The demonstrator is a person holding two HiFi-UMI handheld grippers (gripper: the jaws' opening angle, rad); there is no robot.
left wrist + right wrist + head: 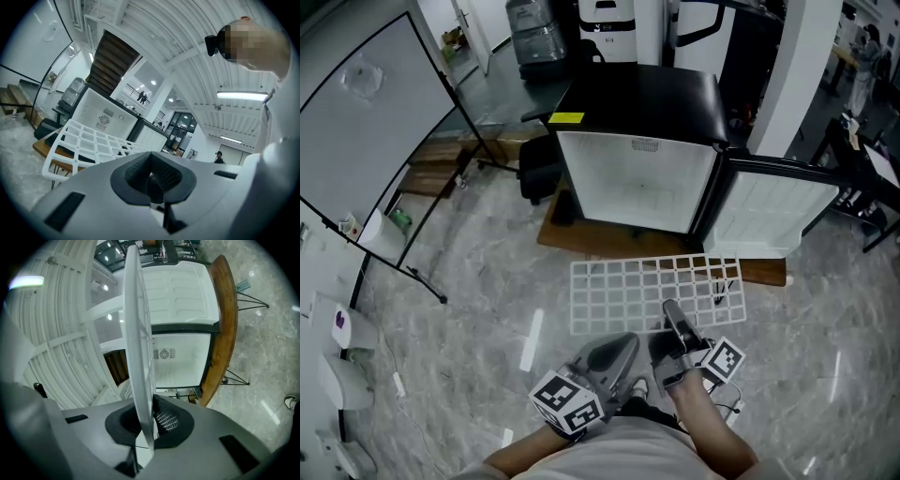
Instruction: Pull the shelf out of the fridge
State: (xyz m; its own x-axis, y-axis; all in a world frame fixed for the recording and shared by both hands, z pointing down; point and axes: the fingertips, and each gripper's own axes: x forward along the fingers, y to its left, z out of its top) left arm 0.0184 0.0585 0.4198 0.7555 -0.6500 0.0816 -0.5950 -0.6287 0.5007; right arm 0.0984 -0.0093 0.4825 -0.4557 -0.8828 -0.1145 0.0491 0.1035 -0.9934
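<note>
The right gripper (148,422) is clenched on the near long edge of the white wire shelf (138,352), its pads pressing both faces of the grid. The left gripper (152,181) has its pads together on nothing, just beside that same edge. The shelf hangs flat, clear of the open mini fridge (637,178), above the marble floor (478,281). Its long axis runs side to side, parallel to the fridge front. A yellow label (566,118) on the fridge's black top is too small to read.
</note>
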